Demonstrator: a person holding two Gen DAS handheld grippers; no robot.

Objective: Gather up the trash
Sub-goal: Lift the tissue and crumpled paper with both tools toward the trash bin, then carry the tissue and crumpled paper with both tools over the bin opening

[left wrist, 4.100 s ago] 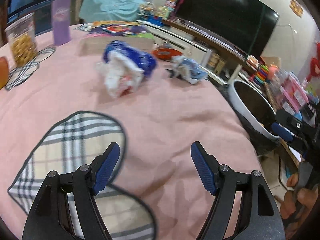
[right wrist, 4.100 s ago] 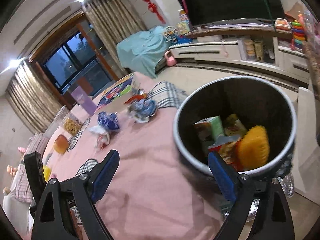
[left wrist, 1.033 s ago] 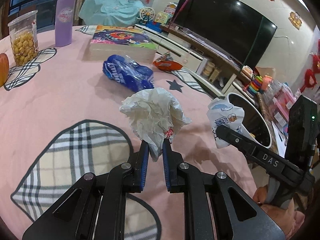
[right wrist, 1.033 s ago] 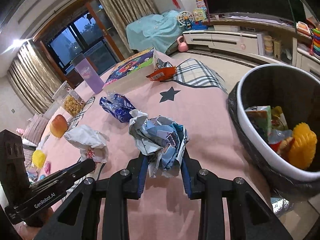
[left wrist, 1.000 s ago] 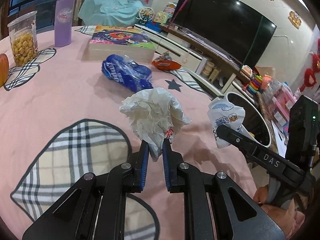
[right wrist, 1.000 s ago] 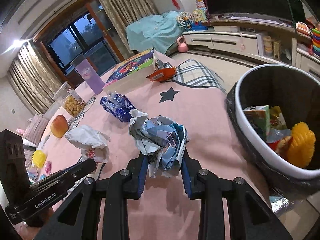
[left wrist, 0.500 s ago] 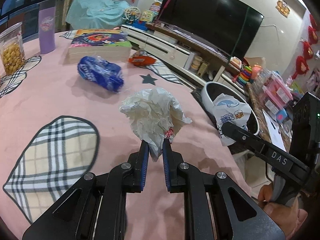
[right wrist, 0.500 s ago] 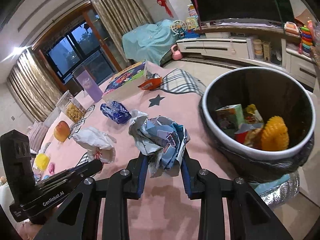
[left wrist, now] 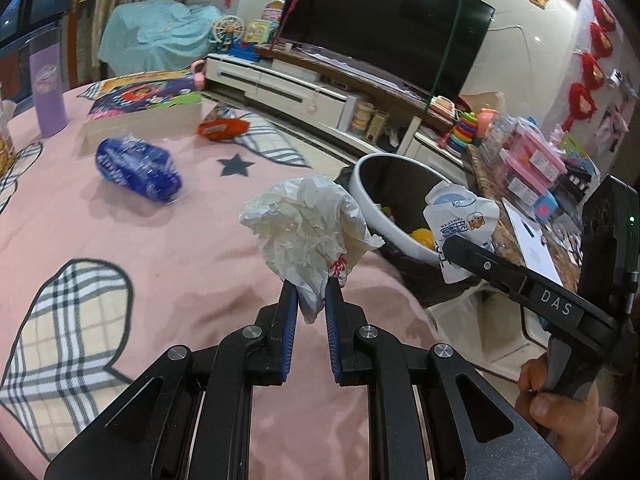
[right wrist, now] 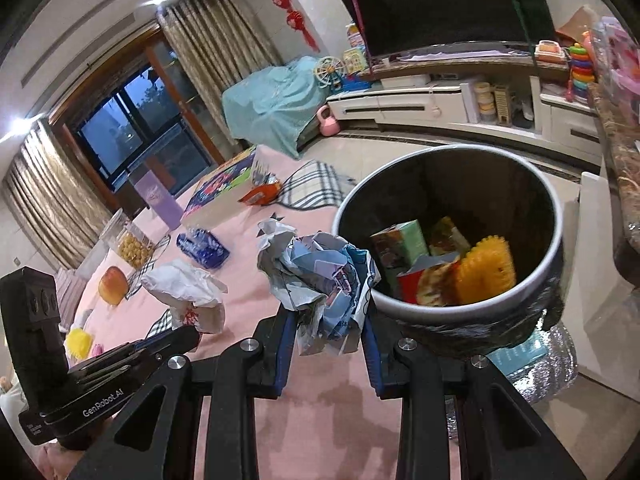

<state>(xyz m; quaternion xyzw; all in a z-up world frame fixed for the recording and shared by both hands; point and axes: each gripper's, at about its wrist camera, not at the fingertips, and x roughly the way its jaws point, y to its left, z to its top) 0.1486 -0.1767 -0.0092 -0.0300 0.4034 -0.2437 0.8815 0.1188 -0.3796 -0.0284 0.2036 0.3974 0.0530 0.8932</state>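
My left gripper is shut on a crumpled white paper wad and holds it above the pink tablecloth, near the table's right edge. My right gripper is shut on a crumpled blue-and-white wrapper, held just left of the bin's rim. The white-rimmed trash bin stands beside the table and holds a green carton, wrappers and a yellow item; it also shows in the left wrist view. A blue wrapper and an orange packet lie on the table.
A book, a purple cup, a snack jar and an orange fruit stand on the table's far side. Checked placemats lie on the cloth. A TV cabinet and shelves of toys stand beyond the bin.
Both grippers have carried their trash to the right, toward the bin. The bin looms larger and nearer in both views. Both grips are unchanged.
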